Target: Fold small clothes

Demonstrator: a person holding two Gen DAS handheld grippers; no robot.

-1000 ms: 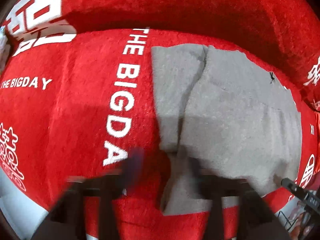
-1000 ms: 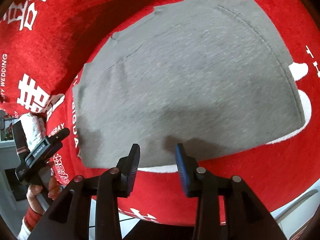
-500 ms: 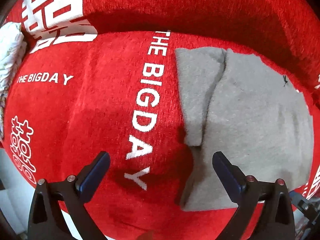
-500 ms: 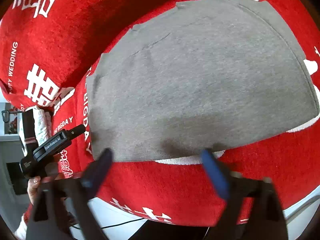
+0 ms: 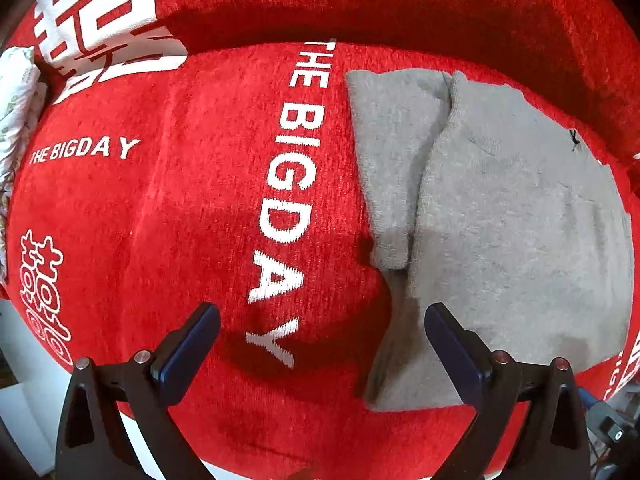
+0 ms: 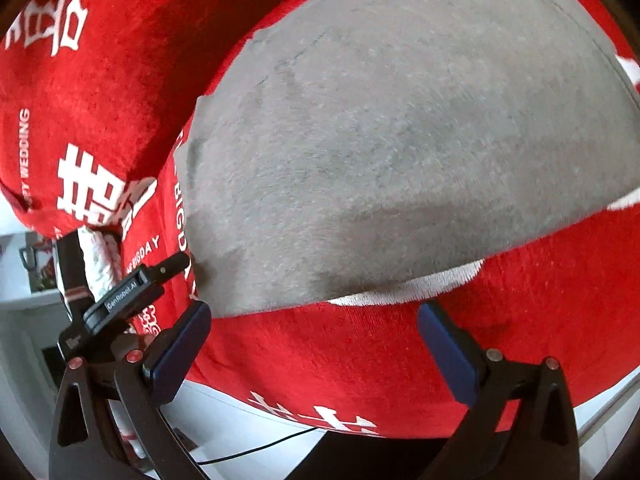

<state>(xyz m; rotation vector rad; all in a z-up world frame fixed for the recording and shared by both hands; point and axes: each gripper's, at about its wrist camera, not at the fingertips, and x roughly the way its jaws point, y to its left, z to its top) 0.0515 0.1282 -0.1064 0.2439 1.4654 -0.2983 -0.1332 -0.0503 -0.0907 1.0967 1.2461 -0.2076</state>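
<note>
A grey knit garment [image 5: 500, 216] lies folded flat on a red cloth [image 5: 160, 208] with white lettering; a narrower folded strip [image 5: 392, 160] runs along its left side. My left gripper [image 5: 322, 340] points straight down, open, over the red cloth just left of the garment's near corner, holding nothing. In the right wrist view the same garment [image 6: 400, 140] fills the middle. My right gripper [image 6: 314, 340] stands wide open just short of the garment's near edge, nothing between its pads. The left gripper's body [image 6: 124, 296] shows at the garment's left corner.
The red cloth [image 6: 360, 360] drapes over a raised surface; its near edge drops to a white floor [image 6: 224, 420] with a black cable. A white patterned fabric [image 5: 16, 92] lies at the far left. A red raised back [image 5: 400, 0] runs behind the garment.
Both grippers opened from nearly shut to wide open. The left one let go of the garment's near corner. The right one drew back slightly from the garment's edge.
</note>
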